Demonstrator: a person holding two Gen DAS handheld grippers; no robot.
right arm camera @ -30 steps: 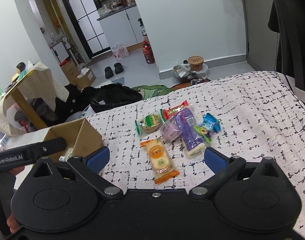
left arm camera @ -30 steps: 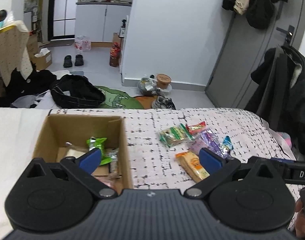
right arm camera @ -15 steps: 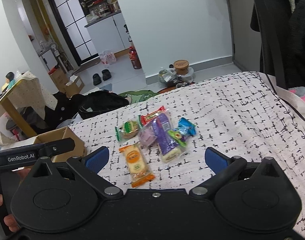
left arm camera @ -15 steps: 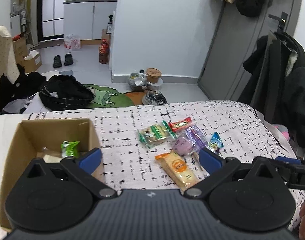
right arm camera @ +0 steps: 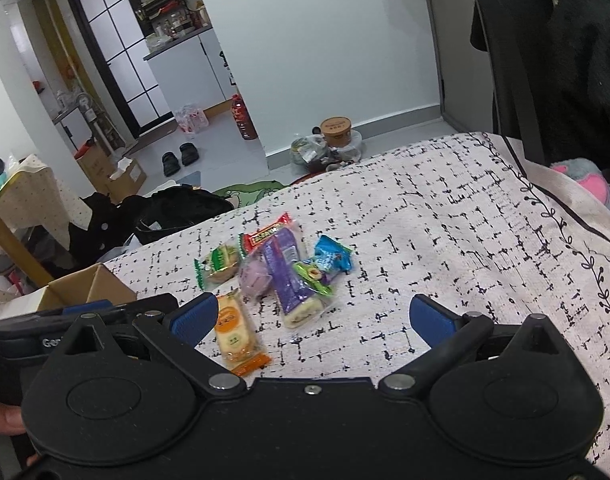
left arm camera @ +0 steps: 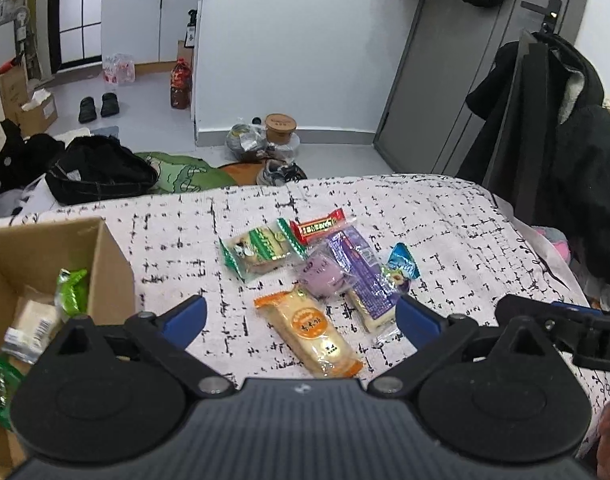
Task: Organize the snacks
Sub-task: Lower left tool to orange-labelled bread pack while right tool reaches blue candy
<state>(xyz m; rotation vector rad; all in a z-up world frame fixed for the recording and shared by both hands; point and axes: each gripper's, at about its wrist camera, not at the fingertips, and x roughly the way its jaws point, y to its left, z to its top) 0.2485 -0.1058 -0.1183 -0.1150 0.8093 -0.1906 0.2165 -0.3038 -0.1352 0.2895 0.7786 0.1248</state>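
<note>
Above patterned cloth point(left arm camera: 445, 220): left claw point(left arm camera: 301, 316) wide, empty, straddling orange packet point(left arm camera: 309, 328); right claw point(right arm camera: 311, 318) wide, empty.

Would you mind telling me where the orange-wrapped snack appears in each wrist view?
Left wrist: orange-wrapped snack, lower centre, between the open fingers.
Right wrist: orange-wrapped snack, lower left, beside the left finger.
Shared landmark: the long purple snack just beyond it.

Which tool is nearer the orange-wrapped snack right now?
Left. The open left tool straddles the orange-wrapped snack; the open right tool sits beside it, the snack by its left finger.
</note>
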